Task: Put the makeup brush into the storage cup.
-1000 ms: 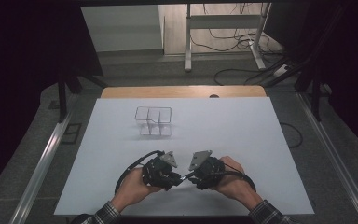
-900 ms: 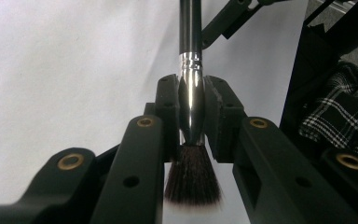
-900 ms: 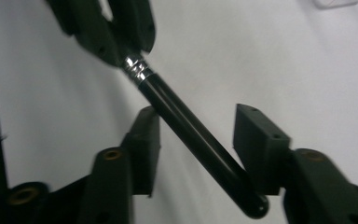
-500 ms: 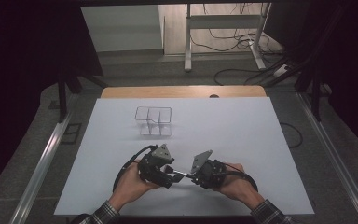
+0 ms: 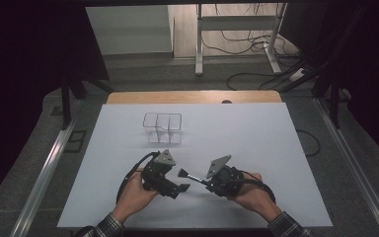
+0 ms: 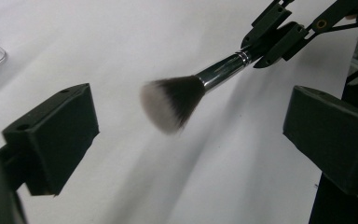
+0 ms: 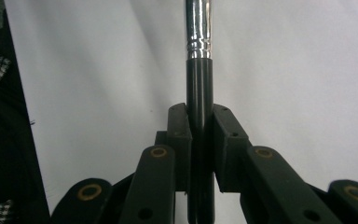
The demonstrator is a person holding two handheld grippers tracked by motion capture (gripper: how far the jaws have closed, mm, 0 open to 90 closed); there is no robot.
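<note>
The right gripper (image 7: 199, 135) clamps the light, stiff black-handled makeup brush (image 6: 200, 91); soft bristles at 9 o'clock face the wide-open left gripper (image 6: 186, 135), which should take the chrome ferrule (image 6: 221, 71).

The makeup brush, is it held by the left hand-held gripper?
No, the right hand-held gripper clamps the makeup brush by its handle.

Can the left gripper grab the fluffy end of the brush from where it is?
Probably yes. The left gripper is open, and the brush, held by the right gripper, hangs just ahead between its jaws with nothing in between.

organizer (image 5: 163, 128) behind grippers | brush (image 5: 189, 176) between left gripper (image 5: 180, 187), right gripper (image 5: 208, 183)
</note>
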